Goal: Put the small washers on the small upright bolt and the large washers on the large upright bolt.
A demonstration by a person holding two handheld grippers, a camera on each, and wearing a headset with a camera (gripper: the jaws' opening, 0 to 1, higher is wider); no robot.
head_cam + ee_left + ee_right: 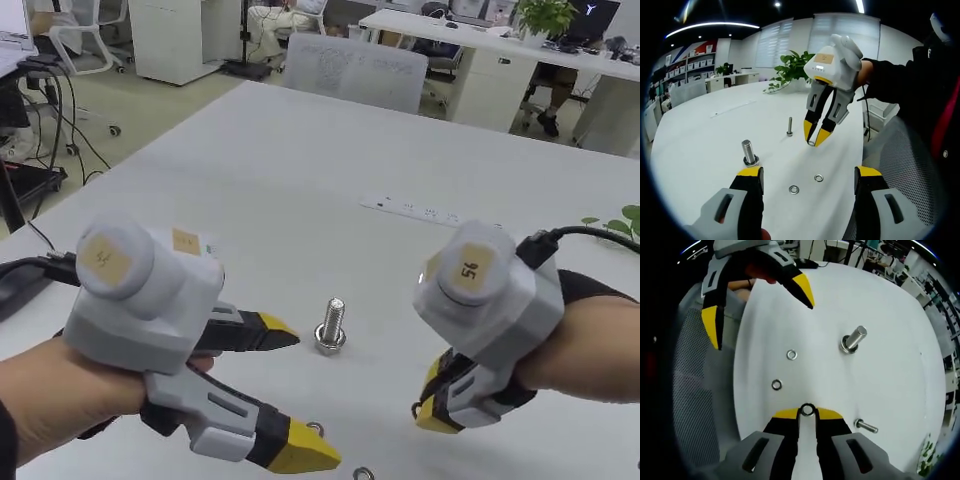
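White table (300, 170): is carrying large bolt (331, 325) and small bolt (789, 126) upright mid-surface; loose washers (791, 355) are lying near its edge.
Left gripper (808, 172): is hanging wide apart, empty.
Right gripper (807, 415): is pinching a washer (807, 405) by its rim; it is looking light, stiff and slippery.

The white table (300, 170) bears a large bolt (331, 327), small bolt (789, 126), 2 loose washers (794, 190), power strip (415, 211).

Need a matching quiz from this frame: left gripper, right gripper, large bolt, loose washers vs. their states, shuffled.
1. left gripper
2. right gripper
3. large bolt
4. two loose washers

a. lying flat on the table
b. jaws open
c. standing upright
d. shut on a washer

Pairs: 1-b, 2-d, 3-c, 4-a
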